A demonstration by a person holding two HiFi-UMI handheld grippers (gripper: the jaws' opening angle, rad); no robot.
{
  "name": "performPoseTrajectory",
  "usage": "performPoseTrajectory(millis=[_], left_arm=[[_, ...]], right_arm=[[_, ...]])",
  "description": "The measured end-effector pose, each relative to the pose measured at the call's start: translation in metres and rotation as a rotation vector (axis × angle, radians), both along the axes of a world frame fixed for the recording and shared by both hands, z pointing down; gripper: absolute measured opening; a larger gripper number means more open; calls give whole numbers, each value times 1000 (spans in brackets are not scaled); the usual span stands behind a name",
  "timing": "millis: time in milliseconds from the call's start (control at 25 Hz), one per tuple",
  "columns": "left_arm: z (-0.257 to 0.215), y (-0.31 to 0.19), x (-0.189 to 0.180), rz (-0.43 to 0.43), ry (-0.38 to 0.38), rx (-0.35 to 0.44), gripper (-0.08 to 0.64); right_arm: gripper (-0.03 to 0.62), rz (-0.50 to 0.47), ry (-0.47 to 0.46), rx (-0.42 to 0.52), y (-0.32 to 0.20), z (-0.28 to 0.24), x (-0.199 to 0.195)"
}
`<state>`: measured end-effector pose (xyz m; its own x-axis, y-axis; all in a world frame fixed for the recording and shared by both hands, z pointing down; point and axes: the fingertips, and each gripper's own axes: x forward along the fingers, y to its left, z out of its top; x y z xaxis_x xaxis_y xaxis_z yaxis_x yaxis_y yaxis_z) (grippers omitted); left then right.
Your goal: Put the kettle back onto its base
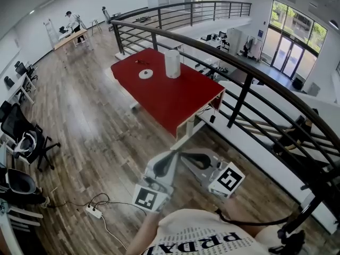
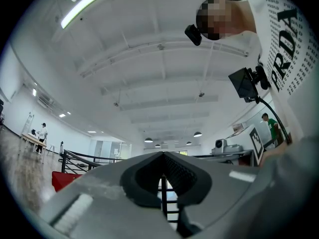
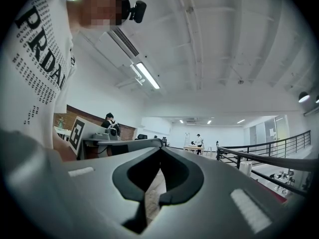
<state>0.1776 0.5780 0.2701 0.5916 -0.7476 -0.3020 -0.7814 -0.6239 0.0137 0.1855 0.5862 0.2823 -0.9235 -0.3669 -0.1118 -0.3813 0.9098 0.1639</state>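
The white kettle point(image 1: 172, 64) stands upright on the red table point(image 1: 180, 102), far ahead of me. Its round white base point(image 1: 145, 74) lies just left of it, apart from the kettle. Both grippers are held close to my chest, well short of the table, with their tips meeting each other. My left gripper point(image 1: 171, 157) is shut with nothing in it, and its own view shows the jaws point(image 2: 162, 154) closed. My right gripper point(image 1: 184, 156) is likewise shut and holds nothing point(image 3: 159, 149). The right gripper view also catches the kettle point(image 3: 245, 168), small and far off at the right.
A black metal railing point(image 1: 249, 78) curves along the right, past the table's right side. Wooden floor point(image 1: 95, 126) lies between me and the table. A power strip point(image 1: 94, 212) with cables sits on the floor at lower left. Office chairs point(image 1: 26, 139) stand at the left.
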Motion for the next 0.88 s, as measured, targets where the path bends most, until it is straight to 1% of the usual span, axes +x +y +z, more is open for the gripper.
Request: performPoseTrajectory(millis=[320,440,520,560,640,680,720,880], left_arm=[[3,2,-11,0,-7,2,-8],[3,3,-13,14,-12,2,-9],[0,4,-15,27,-9,9,-8],[-1,6,-14,39,-7,16,-9],[-7,10,-7,73,-10,39,-8],[-10,11,-2,79,-12,49,-8],[-12,12,1,74,-14,53,-8],[-9,4,3,47,-18,38,-8]], right_arm=[[3,6,13,8,3,4,-12],[3,22,-10,-15,2,5,-13],[3,41,-1,-35,1,9,-14],[3,42,27,-31,1,13,-17],[3,28,142,13,6,23,-26],[3,27,199,32,9,28,-30],[3,29,224,42,11,29,-33],[3,46,150,50,-3,18,-25]])
